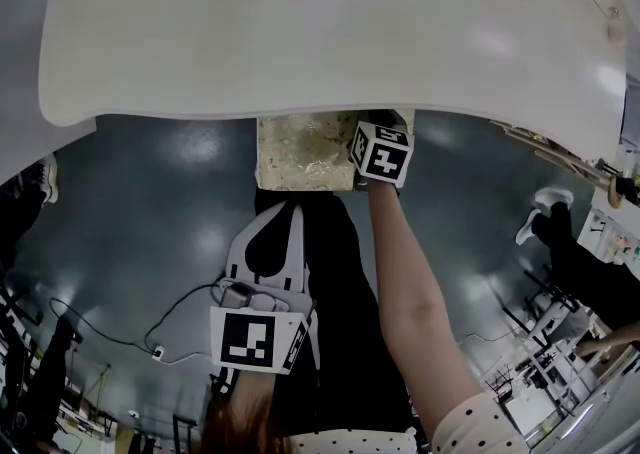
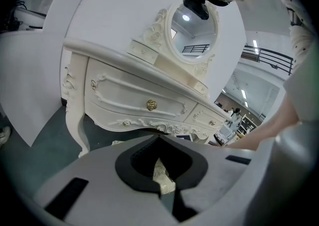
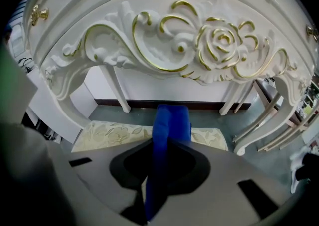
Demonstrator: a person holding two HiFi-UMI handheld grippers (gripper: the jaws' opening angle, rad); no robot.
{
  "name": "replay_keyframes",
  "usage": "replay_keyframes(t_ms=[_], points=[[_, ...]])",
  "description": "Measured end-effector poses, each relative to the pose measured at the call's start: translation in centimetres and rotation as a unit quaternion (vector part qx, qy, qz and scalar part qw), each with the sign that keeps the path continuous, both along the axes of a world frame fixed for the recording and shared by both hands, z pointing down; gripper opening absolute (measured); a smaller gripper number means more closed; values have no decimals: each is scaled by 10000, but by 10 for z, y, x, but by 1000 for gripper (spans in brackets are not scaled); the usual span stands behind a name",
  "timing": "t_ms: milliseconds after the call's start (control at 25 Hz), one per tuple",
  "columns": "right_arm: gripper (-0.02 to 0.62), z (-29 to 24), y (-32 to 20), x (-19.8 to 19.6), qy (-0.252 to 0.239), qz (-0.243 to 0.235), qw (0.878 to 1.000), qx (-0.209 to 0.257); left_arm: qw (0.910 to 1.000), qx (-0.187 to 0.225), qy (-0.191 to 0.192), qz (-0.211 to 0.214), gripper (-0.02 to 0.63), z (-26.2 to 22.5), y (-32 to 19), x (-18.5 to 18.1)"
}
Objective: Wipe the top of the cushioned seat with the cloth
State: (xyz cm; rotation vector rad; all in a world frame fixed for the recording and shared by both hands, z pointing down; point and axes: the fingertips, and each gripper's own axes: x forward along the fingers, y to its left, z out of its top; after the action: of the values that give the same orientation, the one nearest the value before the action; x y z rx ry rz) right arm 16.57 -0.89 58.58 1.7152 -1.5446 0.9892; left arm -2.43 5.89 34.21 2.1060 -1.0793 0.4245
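Head view: the white ornate desk (image 1: 320, 32) fills the upper frame. The cream floral cushioned seat (image 1: 300, 154) stands at its near edge, partly tucked beneath. In the right gripper view, the seat's long axis runs left to right, just ahead of and below the right claw (image 3: 167, 145), which is clamped on the folded blue cloth (image 3: 170, 120). I judge this claw the nearer, so the stroke should go forward and down. The left claw (image 2: 160, 143), jaws together and empty, hangs short of the seat.
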Motion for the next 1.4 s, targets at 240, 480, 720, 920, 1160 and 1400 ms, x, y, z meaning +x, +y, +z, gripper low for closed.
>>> replay_keyframes(t_ms=[240, 480, 720, 920, 1160, 1400], points=[[64, -1, -5, -8, -13, -43, 10000, 19, 10000, 1, 19, -49, -2, -1, 0, -3], [63, -2, -6, -25, -25, -60, 10000, 44, 9999, -5, 20, -160, -2, -1, 1, -19], [63, -2, -8, -41, -106, -148, 9998, 82, 9998, -6, 49, -184, -2, -1, 2, -23], [63, -3, -10, -53, -120, -137, 9998, 90, 9997, -13, 50, -229, -2, -1, 3, -29], [63, -2, -14, -61, -152, -138, 9997, 139, 9995, -22, 41, -318, -2, 0, 3, -36], [63, -3, -15, -71, -170, -126, 9996, 172, 9992, -10, 44, -400, -3, -2, 3, -43]])
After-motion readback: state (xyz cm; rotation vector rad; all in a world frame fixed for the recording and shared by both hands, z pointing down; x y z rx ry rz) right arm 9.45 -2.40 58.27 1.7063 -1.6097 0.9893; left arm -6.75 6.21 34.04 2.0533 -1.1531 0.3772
